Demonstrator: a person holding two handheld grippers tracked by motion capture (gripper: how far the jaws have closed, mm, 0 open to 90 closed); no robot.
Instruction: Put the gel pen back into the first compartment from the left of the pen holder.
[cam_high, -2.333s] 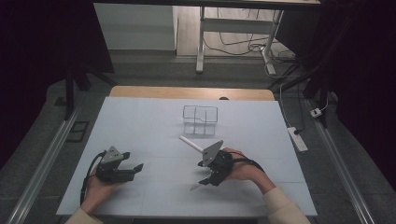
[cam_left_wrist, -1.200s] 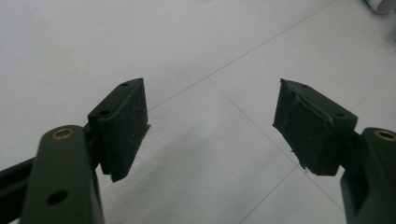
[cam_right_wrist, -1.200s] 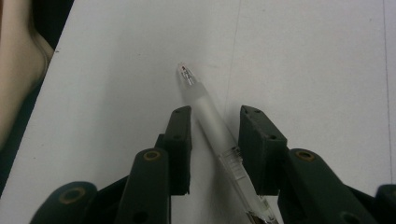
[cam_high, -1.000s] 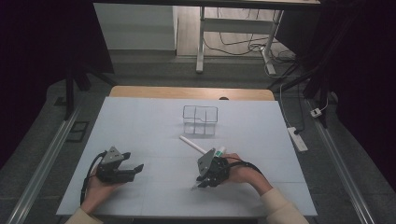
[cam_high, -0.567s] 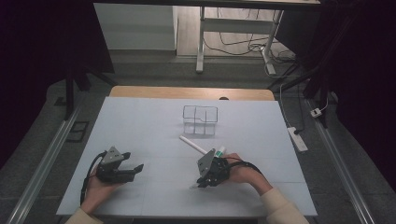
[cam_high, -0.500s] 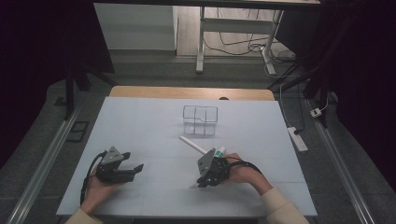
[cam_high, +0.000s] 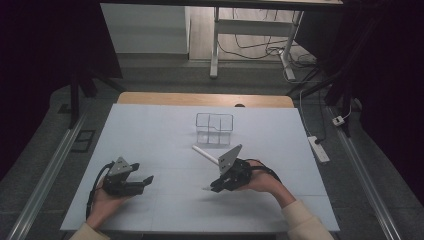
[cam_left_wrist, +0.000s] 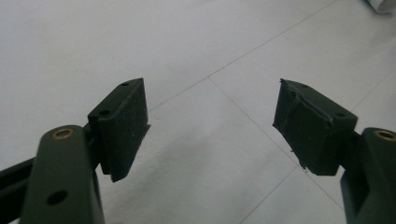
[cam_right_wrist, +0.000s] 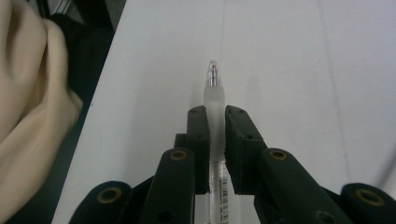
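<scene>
White sheeting covered the desk (cam_high: 150, 130). The right gripper (cam_right_wrist: 215, 126) pinched a clear plastic pen (cam_right_wrist: 215, 105) near its tip, jaws closed on the barrel, low over the desk near the clear plastic organiser (cam_high: 214, 128). The left gripper (cam_left_wrist: 210, 126) idled wide open, holding nothing. Keeping the pen level would steady its carry.

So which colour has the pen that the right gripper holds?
The pen is clear and frosted white; the right gripper view shows it best.

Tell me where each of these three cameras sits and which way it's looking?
High view: above the person's side, looking forward and down at the table; both hands show, left tool, right tool.
Left gripper view: rides the left tool, facing bare table between open jaws.
Right gripper view: rides the right tool, shut on a pen.
Shared: the pen shows from above too.
</scene>
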